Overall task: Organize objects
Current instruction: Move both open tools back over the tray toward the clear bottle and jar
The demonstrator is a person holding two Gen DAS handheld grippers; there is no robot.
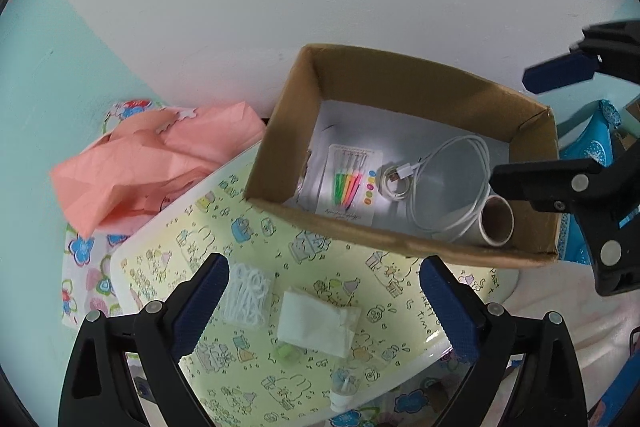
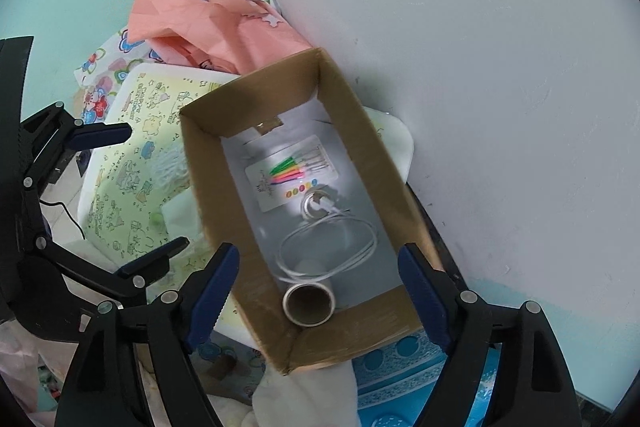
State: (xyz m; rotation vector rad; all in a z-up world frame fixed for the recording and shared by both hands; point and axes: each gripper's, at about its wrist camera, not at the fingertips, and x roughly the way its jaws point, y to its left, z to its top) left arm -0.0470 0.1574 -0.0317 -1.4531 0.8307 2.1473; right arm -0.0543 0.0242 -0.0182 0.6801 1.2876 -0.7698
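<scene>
The right gripper (image 2: pixel 316 291) hangs over the box (image 2: pixel 208 187), jaws wide and empty; a tube (image 2: pixel 308 303) stands in the box's near end beside a cable (image 2: pixel 332 247) and a card of picks (image 2: pixel 292 173). That drop looks done. The left gripper (image 1: pixel 324 303), jaws also open and empty, hovers over a napkin (image 1: pixel 316 323) on the table (image 1: pixel 248 251) outside the box, likely next. A clear packet (image 1: pixel 246 295) beside it is hard to identify.
</scene>
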